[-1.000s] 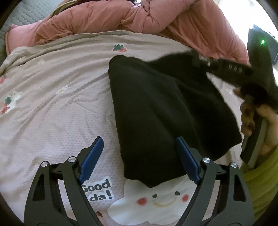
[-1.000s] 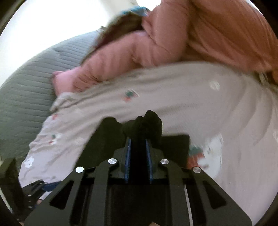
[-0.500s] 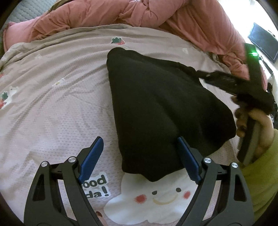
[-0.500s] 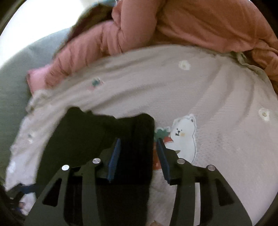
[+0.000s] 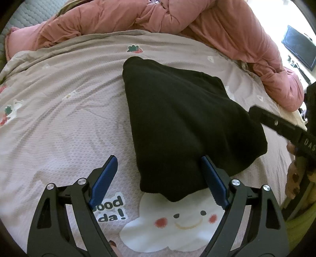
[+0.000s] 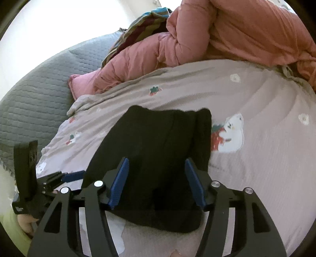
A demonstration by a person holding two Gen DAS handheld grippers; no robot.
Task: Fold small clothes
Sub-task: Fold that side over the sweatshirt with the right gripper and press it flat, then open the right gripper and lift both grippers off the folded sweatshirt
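A black garment (image 5: 187,118) lies folded on the printed bed sheet (image 5: 69,118), narrow at its near end. My left gripper (image 5: 158,158) hovers open over that near corner, its blue pads either side of the cloth without touching it. In the right wrist view the same garment (image 6: 158,134) lies flat, a folded edge along its right side. The jaws of my right gripper (image 6: 156,160) are opening just above it, and the pads stand clear of the cloth. One black finger (image 5: 272,120) of that gripper reaches in from the right in the left wrist view.
A bunched pink duvet (image 5: 177,17) runs along the far side of the sheet. Beyond it are a grey quilted cover (image 6: 35,94) and a striped cloth (image 6: 142,21). A dark screen (image 5: 298,47) stands far right. A hand (image 5: 294,178) holds the right gripper.
My right gripper, earlier shut on a fold of the black garment, carried it across, laid it down, opened and drew back. The left gripper stayed put and open.
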